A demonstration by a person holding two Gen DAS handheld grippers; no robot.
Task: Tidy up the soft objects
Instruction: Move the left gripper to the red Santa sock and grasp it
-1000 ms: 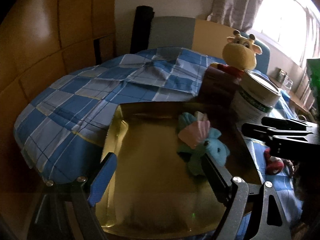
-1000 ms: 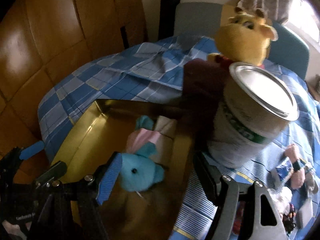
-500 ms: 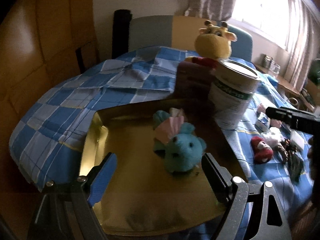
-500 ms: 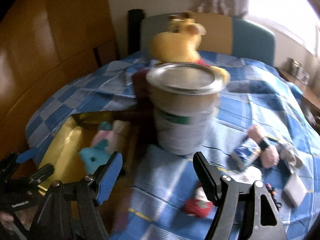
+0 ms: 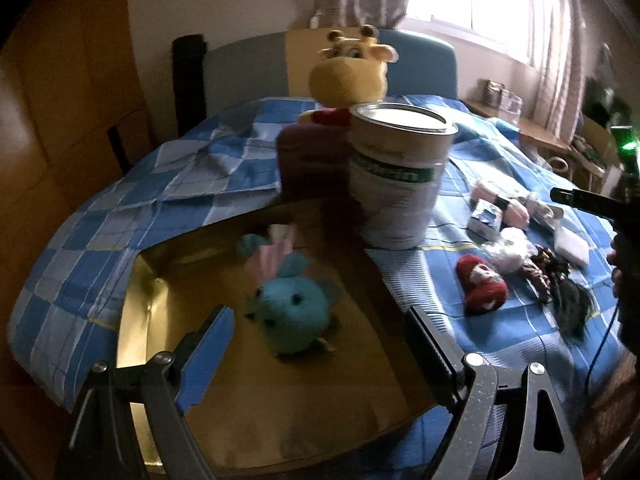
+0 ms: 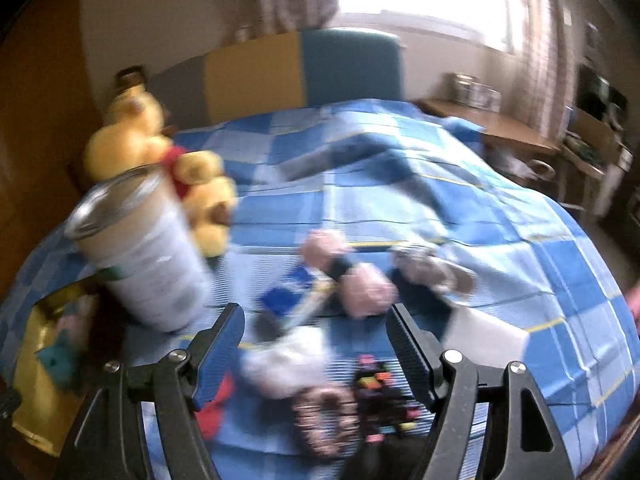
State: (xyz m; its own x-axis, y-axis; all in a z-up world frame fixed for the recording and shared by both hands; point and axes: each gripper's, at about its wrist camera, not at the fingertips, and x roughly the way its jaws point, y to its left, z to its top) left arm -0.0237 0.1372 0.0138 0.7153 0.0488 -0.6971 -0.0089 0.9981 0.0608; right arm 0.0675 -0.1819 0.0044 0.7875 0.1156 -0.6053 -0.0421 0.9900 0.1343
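A teal plush toy [image 5: 292, 316] lies in the gold box [image 5: 280, 412] with a pink and teal toy [image 5: 268, 248] behind it. My left gripper [image 5: 320, 356] is open and empty, just in front of the teal plush. My right gripper [image 6: 316, 352] is open and empty, above a heap of small soft toys on the bed: a white one [image 6: 288, 360], a pink one [image 6: 360, 284], a red one [image 5: 480, 288] and dark beaded ones [image 6: 376, 400]. The right wrist view is blurred.
A large tin can [image 5: 396, 176] stands on the blue checked bedspread [image 6: 500, 240] beside the box. A yellow giraffe plush [image 5: 348, 72] sits behind it. A white flat pad [image 5: 570, 244] lies at the right. A wooden wall is at the left.
My right gripper has swung from over the gold box to the right, past the can, and is now over the heap of small toys. My left gripper has turned right slightly.
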